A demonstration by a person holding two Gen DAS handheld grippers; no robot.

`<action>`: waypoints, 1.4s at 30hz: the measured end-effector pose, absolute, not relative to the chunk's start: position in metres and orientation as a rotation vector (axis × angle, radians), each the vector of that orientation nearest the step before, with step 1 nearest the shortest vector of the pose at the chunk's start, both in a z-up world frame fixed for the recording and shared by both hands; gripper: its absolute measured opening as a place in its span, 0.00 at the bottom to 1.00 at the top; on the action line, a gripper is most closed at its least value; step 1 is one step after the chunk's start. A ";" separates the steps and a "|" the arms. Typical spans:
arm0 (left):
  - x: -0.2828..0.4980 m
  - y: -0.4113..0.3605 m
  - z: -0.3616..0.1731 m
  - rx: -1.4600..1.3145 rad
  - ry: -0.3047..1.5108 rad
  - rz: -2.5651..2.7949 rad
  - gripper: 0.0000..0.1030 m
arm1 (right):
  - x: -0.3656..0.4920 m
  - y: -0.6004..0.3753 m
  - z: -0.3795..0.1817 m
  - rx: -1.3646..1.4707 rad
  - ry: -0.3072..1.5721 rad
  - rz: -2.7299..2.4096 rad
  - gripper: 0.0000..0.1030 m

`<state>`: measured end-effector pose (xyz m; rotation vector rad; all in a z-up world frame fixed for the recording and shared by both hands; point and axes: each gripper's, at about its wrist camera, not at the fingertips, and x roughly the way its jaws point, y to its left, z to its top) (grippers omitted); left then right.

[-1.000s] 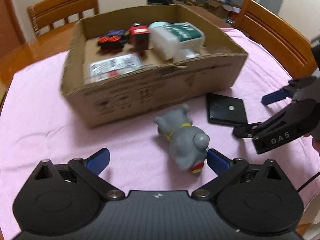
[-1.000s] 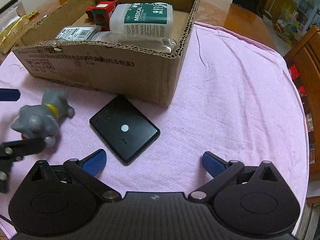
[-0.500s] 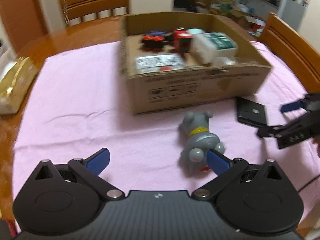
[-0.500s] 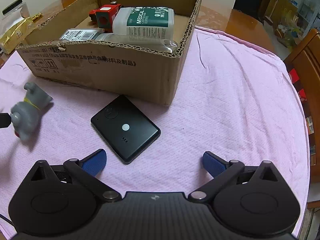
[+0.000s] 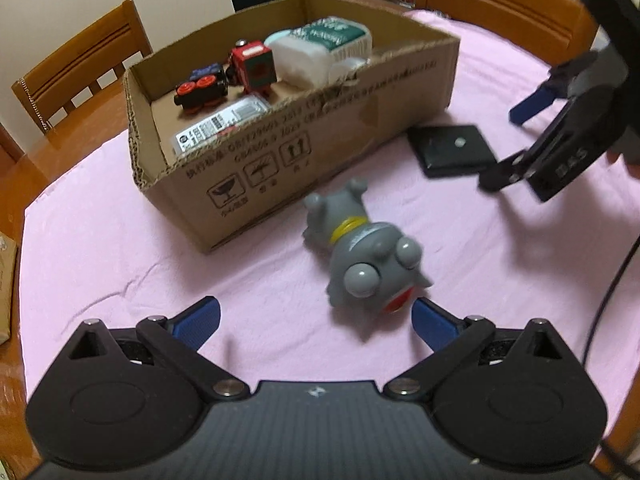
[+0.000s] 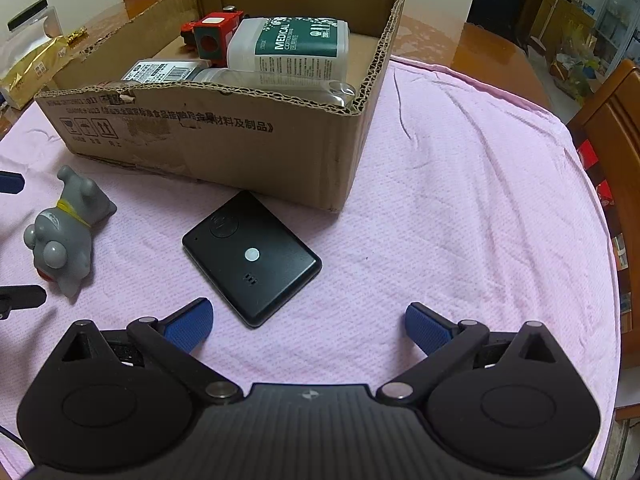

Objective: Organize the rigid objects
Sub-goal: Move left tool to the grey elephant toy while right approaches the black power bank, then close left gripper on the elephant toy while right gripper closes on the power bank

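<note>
1. Left claw [image 5: 316, 316]: jaws spread wide, holding nothing; its right pad sits just beside the head of the grey toy figure [image 5: 360, 252].
2. Right claw [image 6: 308, 324]: jaws wide apart, empty, above the black flat device [image 6: 252, 258].
3. Cardboard box [image 6: 224, 140]: on the pink cloth [image 6: 460, 220] covering the tabletop, holding a white medical bottle [image 6: 296, 48], a red toy block [image 6: 212, 36] and a labelled packet [image 6: 160, 72].
4. Toy and device: lying on the cloth just outside the box's front wall, apart from each other.
</note>
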<state>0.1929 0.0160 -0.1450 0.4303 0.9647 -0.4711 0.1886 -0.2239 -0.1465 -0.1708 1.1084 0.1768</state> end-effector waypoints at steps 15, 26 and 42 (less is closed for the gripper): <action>0.219 -0.005 -0.150 0.403 0.898 -0.671 0.73 | 0.190 -0.221 -0.146 -0.155 1.117 0.150 1.00; 0.218 0.027 -0.140 0.328 0.921 -0.552 0.72 | 0.193 -0.192 -0.139 -0.066 1.127 0.219 0.89; 0.220 0.052 -0.130 0.306 0.901 -0.480 0.72 | 0.225 -0.151 -0.147 -0.144 1.072 0.163 0.84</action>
